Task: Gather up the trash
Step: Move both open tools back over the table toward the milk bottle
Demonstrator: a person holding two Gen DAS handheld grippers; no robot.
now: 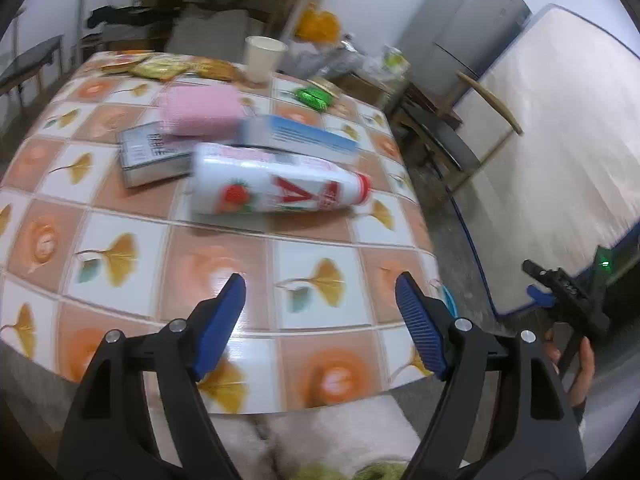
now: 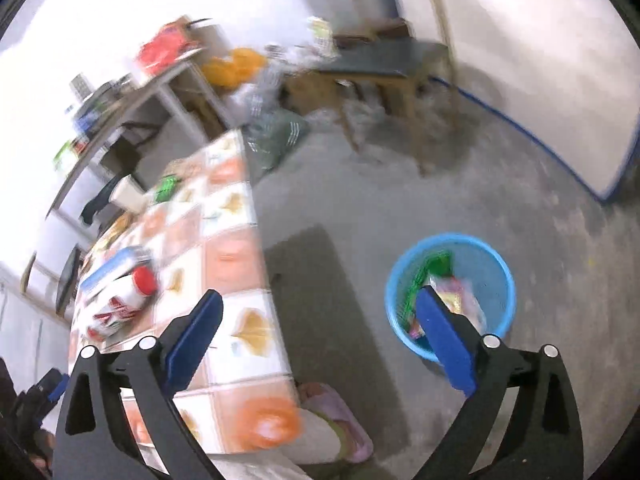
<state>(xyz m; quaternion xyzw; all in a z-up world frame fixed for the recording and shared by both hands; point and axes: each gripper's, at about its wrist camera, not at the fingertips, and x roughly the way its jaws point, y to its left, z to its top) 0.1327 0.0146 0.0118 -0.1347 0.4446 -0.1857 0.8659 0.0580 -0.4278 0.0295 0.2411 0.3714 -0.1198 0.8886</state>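
White bottle (image 1: 280, 184) lying on table, blue bin (image 2: 450, 296)

One bottle (image 1: 280, 190), two boxes (image 1: 298, 138), one cup (image 1: 262, 58), one bin (image 2: 450, 296).

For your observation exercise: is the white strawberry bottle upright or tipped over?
Tipped over: the bottle lies on its side on the table.

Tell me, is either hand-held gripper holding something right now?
No. The left hand-held gripper and the right hand-held gripper are both open, with nothing between their pads.
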